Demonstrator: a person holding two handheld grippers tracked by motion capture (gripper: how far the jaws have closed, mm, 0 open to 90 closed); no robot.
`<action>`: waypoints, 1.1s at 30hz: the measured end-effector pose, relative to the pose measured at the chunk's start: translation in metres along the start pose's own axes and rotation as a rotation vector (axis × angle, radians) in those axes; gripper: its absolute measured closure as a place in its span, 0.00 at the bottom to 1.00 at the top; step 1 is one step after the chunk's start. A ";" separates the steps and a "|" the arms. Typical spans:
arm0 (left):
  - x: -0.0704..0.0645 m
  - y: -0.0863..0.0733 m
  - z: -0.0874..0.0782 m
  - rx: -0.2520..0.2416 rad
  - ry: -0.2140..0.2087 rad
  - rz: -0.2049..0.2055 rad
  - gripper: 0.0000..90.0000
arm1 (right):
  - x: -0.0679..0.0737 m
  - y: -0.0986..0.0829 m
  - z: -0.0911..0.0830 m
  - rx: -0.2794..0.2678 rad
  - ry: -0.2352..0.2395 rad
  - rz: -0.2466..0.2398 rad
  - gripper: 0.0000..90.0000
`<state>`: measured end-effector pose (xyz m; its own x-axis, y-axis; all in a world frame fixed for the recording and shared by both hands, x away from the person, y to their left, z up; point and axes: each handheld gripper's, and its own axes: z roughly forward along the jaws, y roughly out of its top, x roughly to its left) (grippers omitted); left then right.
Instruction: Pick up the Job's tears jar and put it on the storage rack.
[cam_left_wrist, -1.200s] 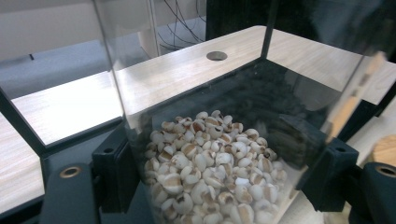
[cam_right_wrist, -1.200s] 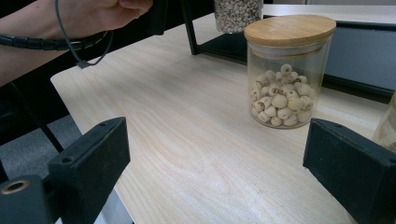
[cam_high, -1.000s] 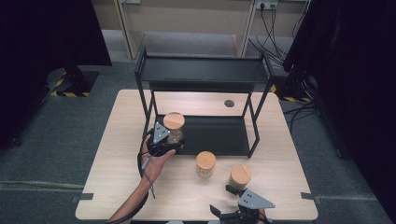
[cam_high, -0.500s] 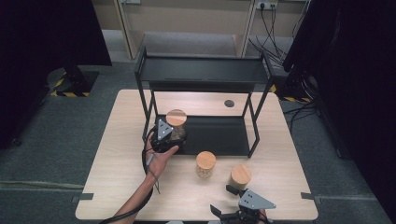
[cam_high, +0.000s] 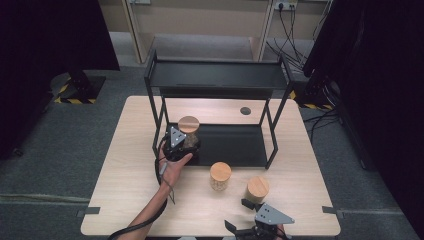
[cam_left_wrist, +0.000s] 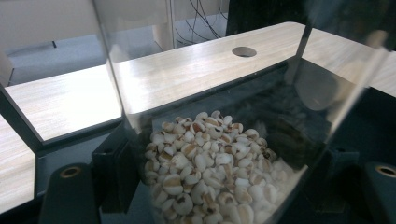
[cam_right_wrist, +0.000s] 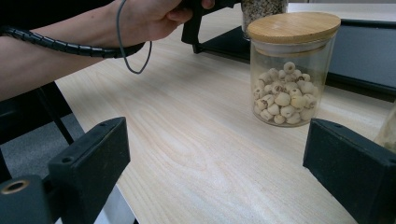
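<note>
A glass jar of pale grains (cam_left_wrist: 210, 163) with a round wooden lid (cam_high: 188, 124) stands between the jaws of my left gripper (cam_high: 185, 143), which is shut on it. The jar is over the left end of the black shelf's lower tray (cam_high: 235, 145); I cannot tell whether it rests there. A second lidded jar (cam_high: 220, 175) of round seeds (cam_right_wrist: 285, 100) stands on the table in front of the shelf. A third jar (cam_high: 257, 189) is to its right. My right gripper (cam_high: 239, 215) sits low at the table's front edge, open and holding nothing (cam_right_wrist: 215, 163).
The black two-tier metal shelf (cam_high: 217, 75) takes up the back half of the wooden table (cam_high: 125, 170). A round cable hole (cam_high: 245, 110) lies behind it. The person's left hand and its cable (cam_right_wrist: 135, 28) reach across the table's left front.
My left gripper has carried the grain jar slightly farther in toward the shelf's lower tray. The right gripper and the two other jars have stayed put.
</note>
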<state>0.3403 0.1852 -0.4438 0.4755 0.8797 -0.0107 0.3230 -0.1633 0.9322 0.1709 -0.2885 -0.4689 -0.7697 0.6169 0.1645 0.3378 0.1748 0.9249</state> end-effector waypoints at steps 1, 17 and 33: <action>0.000 0.000 0.001 0.002 0.003 -0.002 0.28 | 0.000 0.000 0.000 0.000 0.000 0.000 0.08; 0.001 -0.008 0.009 0.014 0.025 -0.025 0.28 | 0.000 0.000 0.000 0.000 0.000 0.002 0.08; -0.010 -0.004 0.004 0.037 0.069 -0.060 0.09 | 0.000 0.000 0.000 -0.003 0.004 -0.002 0.08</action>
<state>0.3374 0.1758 -0.4489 0.3976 0.9167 -0.0402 0.3796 -0.1245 0.9167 0.1707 -0.2884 -0.4689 -0.7725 0.6133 0.1645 0.3348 0.1733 0.9262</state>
